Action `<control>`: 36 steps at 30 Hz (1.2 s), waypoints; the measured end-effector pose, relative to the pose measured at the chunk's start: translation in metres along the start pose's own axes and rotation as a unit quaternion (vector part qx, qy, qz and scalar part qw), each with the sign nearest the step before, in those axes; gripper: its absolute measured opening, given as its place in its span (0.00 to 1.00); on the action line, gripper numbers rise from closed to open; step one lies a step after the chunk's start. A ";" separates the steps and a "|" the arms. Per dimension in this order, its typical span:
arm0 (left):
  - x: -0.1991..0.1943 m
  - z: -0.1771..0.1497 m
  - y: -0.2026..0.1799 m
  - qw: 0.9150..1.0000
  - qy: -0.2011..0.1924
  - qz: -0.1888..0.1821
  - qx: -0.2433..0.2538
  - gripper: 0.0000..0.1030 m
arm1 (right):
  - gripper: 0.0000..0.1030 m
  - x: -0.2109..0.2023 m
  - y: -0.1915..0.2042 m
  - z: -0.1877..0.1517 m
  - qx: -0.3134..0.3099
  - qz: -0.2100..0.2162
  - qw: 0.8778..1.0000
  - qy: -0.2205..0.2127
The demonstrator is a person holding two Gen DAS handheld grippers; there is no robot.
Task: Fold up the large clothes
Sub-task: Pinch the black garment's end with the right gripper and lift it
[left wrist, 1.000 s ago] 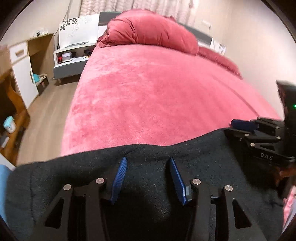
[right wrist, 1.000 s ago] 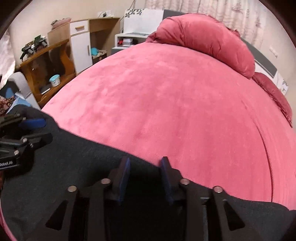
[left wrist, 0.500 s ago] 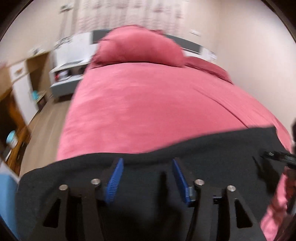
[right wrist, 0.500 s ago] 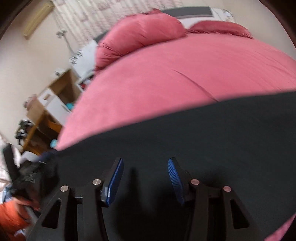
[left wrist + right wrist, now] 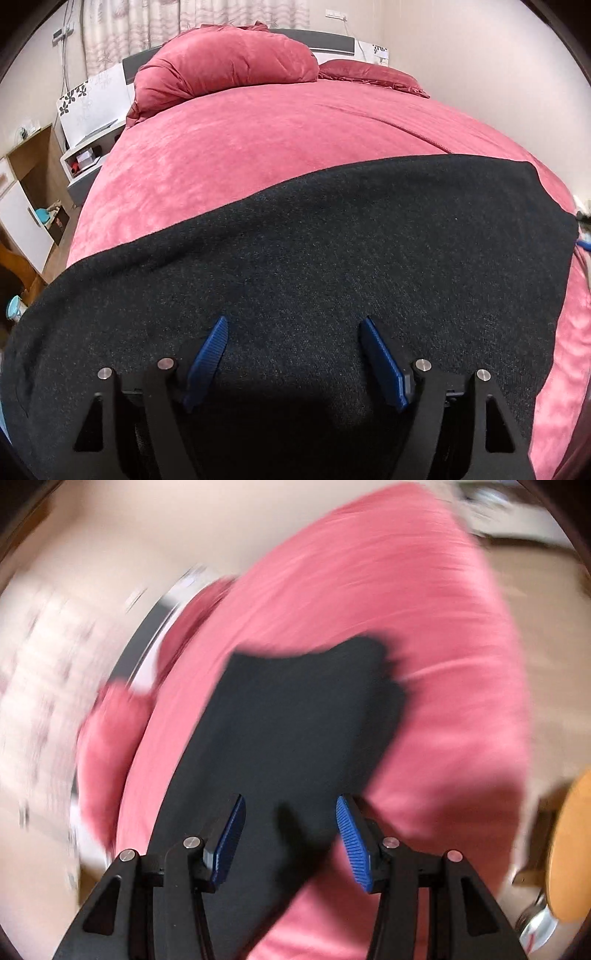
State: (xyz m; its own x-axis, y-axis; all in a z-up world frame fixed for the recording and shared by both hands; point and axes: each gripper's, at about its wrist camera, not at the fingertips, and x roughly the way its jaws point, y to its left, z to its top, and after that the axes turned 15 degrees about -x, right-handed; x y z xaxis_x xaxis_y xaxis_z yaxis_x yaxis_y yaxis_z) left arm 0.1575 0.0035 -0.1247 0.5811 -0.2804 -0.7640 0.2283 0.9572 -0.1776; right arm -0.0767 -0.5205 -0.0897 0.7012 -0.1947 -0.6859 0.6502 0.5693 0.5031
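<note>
At the bottom of the left wrist view the left gripper (image 5: 293, 325) was seen with jaws parted, having just been opening wider, nothing pinched between them; beneath and beyond it the black garment (image 5: 314, 266) was spread flat across the lower frame on the pink bedspread (image 5: 277, 136); a red pillow (image 5: 225, 70) lay at upper centre; in the blurred right wrist view the right gripper (image 5: 290, 805) was likewise held apart over the garment, clasping nothing.
</note>
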 end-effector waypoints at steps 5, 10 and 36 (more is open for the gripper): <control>0.001 0.007 0.003 1.000 0.024 -0.008 0.002 0.73 | 0.48 0.010 -0.067 0.018 0.127 0.044 0.990 -0.029; -0.004 0.010 0.015 0.999 0.034 0.010 0.008 0.74 | 0.20 0.025 -0.074 0.032 0.089 0.054 0.994 -0.021; 0.001 0.008 0.033 0.998 0.043 0.033 -0.009 0.84 | 0.18 0.036 -0.076 0.051 0.120 0.113 0.986 -0.002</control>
State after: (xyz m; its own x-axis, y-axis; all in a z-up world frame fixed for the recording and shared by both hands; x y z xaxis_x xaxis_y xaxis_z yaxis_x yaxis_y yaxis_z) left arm 0.1720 0.0347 -0.1260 0.5243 -0.2111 -0.8250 0.1775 0.9746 -0.1365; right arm -0.0856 -0.6116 -0.1256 0.8369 -0.0885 -0.5402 0.5277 0.3928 0.7532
